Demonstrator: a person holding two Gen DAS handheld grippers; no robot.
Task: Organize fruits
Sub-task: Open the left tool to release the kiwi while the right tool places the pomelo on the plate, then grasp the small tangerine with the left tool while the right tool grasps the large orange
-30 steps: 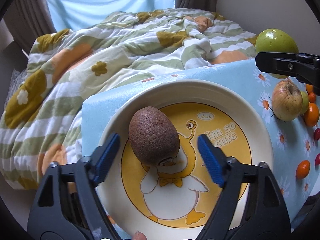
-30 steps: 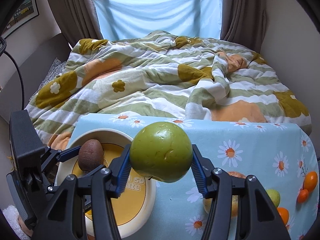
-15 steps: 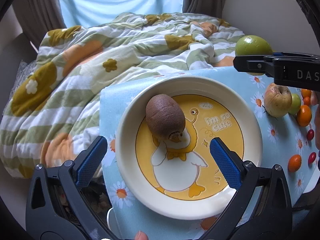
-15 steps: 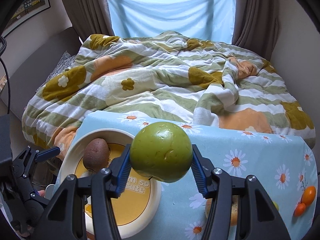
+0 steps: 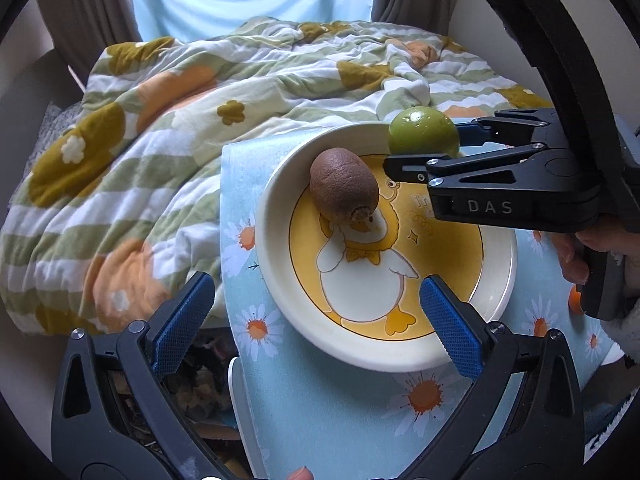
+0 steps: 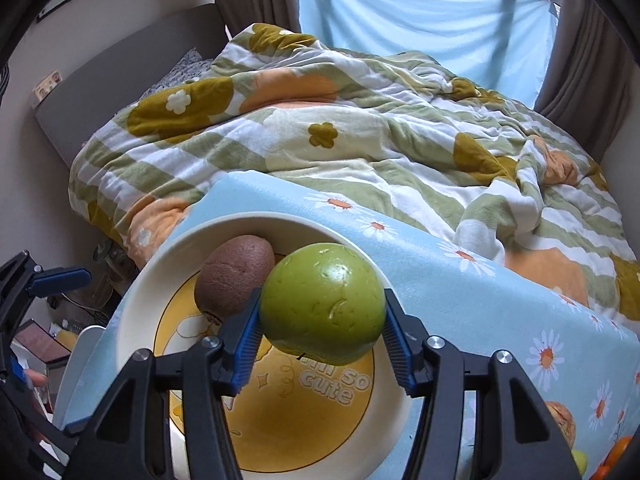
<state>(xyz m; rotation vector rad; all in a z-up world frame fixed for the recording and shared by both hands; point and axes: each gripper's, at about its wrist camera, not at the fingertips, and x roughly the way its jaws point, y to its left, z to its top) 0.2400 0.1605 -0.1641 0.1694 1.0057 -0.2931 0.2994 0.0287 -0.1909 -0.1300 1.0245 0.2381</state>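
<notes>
A cream plate (image 5: 280, 272) (image 6: 136, 312) with a yellow duck picture sits on the daisy-print table. A brown kiwi (image 5: 343, 185) (image 6: 234, 270) lies on it. My right gripper (image 6: 322, 342) is shut on a green apple (image 6: 323, 302) (image 5: 423, 136) and holds it above the plate's far side, next to the kiwi. In the left wrist view the right gripper (image 5: 432, 148) reaches in from the right. My left gripper (image 5: 316, 316) is open and empty, drawn back at the plate's near edge.
A brownish apple (image 6: 560, 418) and small orange and green fruits (image 6: 612, 452) lie on the blue cloth (image 6: 480, 300) at the right. A rumpled flowered quilt (image 5: 180, 128) covers the bed behind. The table's left edge drops to floor clutter (image 5: 192, 380).
My right gripper has carried the green apple left and down until it hangs over the plate by the kiwi. My left gripper has pulled back from the kiwi, still open.
</notes>
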